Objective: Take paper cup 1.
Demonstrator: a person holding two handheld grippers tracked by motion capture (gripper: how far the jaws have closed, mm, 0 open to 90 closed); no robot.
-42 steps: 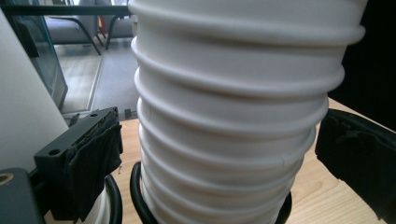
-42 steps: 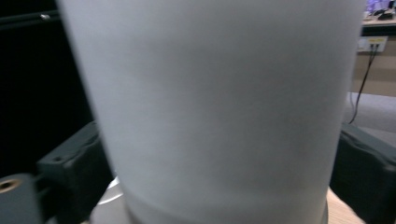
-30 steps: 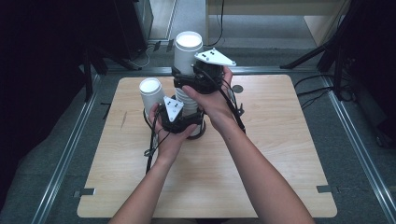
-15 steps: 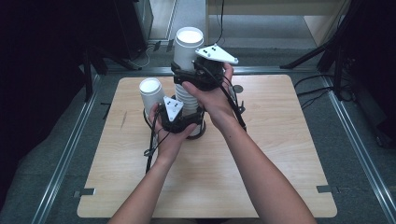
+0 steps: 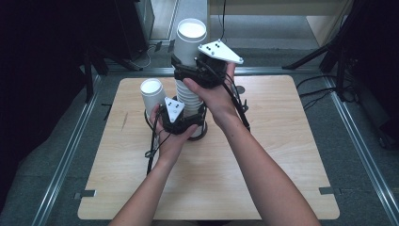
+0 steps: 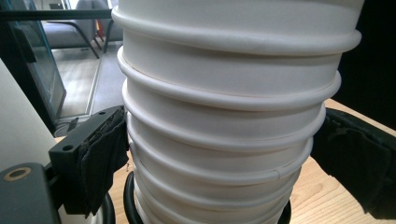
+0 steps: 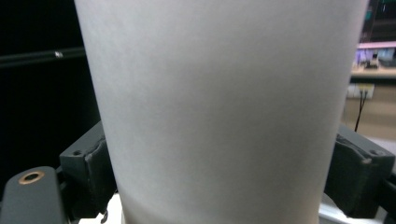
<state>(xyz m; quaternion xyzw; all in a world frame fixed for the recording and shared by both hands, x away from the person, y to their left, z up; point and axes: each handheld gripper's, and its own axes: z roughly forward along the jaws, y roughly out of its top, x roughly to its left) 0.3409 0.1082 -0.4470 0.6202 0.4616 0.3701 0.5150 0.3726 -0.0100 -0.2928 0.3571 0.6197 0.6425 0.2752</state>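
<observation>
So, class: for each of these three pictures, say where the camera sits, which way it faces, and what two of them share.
High view: above the table, facing down at both forearms, the left gripper and the right gripper.
Left gripper view: on that gripper, facing the ribbed stack of white paper cups between its jaws.
Right gripper view: on that gripper, facing the smooth white top cup.
Shared: the light wooden table.

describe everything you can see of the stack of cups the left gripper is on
The stack of cups is white, seemingly paper, nested so the rolled rims form close rings up its side. It stands upright near the middle of the wooden table, its base inside a black ring. The left gripper clamps it low down, a padded jaw on each side. The right gripper grips the top cup, raised above the rest. A separate white cup stands beside it.
</observation>
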